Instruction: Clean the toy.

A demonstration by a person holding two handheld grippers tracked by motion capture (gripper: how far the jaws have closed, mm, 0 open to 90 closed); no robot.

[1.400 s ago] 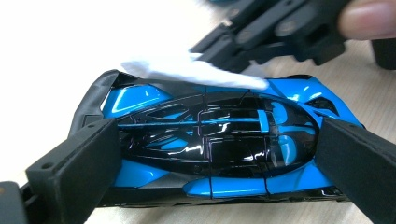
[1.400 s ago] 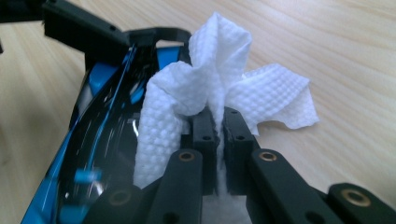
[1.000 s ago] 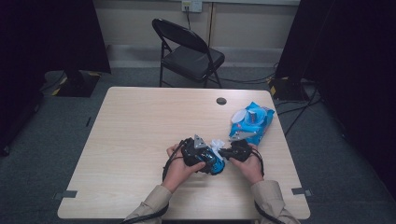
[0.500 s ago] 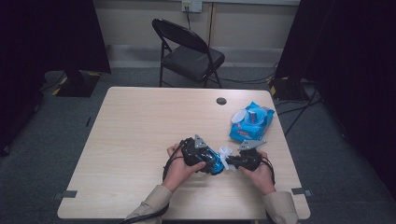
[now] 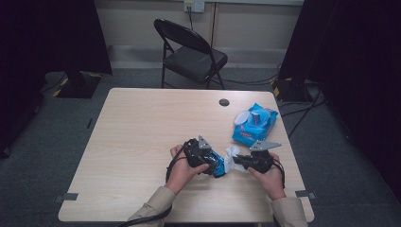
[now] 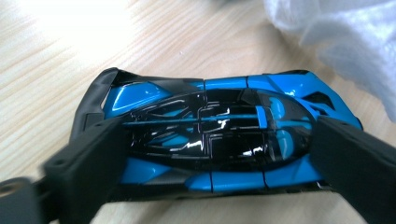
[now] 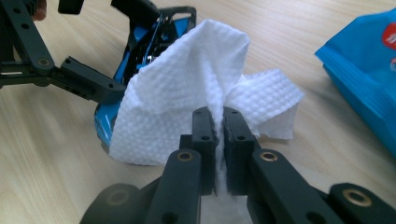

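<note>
A blue and black toy car [image 6: 215, 140] sits between the black jaws of my left gripper [image 5: 213, 166], which is shut on its two ends just above the table. In the high view the car [image 5: 217, 165] lies near the table's front, right of centre. My right gripper [image 7: 215, 135] is shut on a white wipe [image 7: 187, 102], and the cloth drapes against the car's [image 7: 140, 51] near side. From above, the wipe [image 5: 231, 156] shows between the two grippers, with my right gripper [image 5: 239, 163] just right of it.
A blue wipes packet [image 5: 254, 124] with its white lid open lies on the table's right side, behind my right hand. A round grommet hole [image 5: 224, 102] sits at the far edge. A black folding chair [image 5: 191, 52] stands beyond the wooden table [image 5: 137, 137].
My right gripper has shifted slightly right and back along the car with the wipe. The left gripper holds the car in the same place.
</note>
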